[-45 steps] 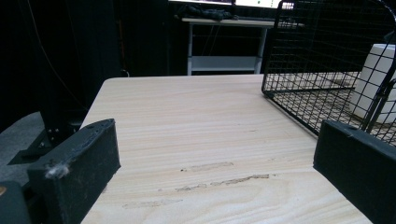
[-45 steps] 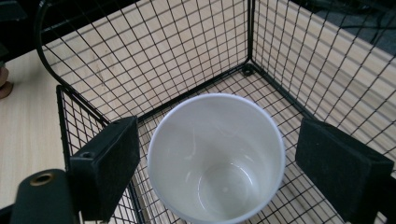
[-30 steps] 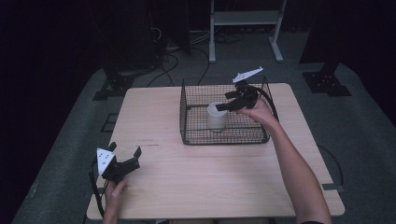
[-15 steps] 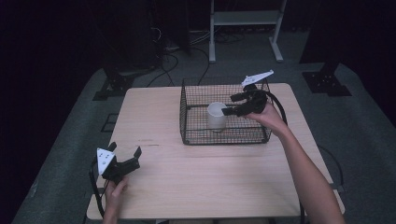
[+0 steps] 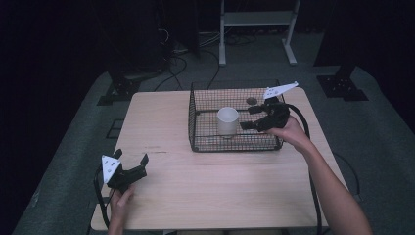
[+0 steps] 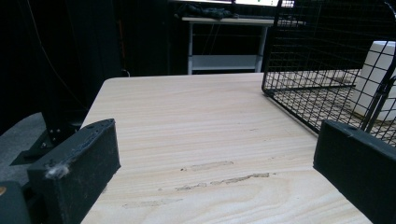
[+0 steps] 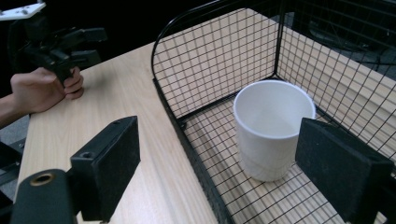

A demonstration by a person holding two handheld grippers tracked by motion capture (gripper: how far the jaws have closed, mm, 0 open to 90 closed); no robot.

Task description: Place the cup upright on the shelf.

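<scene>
- Sitting upright inside the black wire basket [image 5: 195, 125] is a white cup [image 5: 227, 121], roughly in the middle of the basket floor, open end up and looking empty from the right gripper view.
- Right gripper [image 5: 253, 118] hangs over the basket's right half, just beside the cup but not touching it. Jaws are spread wide with nothing between them.
- From the right gripper view the cup [image 7: 272, 127] sits between the two black jaws and farther off, with a clear gap on both sides.
- Left gripper [image 5: 131, 163] is way over at the near left corner of the table [image 5: 205, 191], well apart from the basket. It's resting low on the wood with a hand [image 5: 120, 208] wrapped around it.
- Its jaws are wide apart too, just bare tabletop between them in the left gripper view.
- That same view catches the basket [image 6: 327, 60] off to the right with the cup [image 6: 376, 77] behind the mesh.
- The person's right forearm [image 5: 333, 191] comes in across the table's right edge, and a black cable [image 5: 302, 117] loops back from the right gripper.
</scene>
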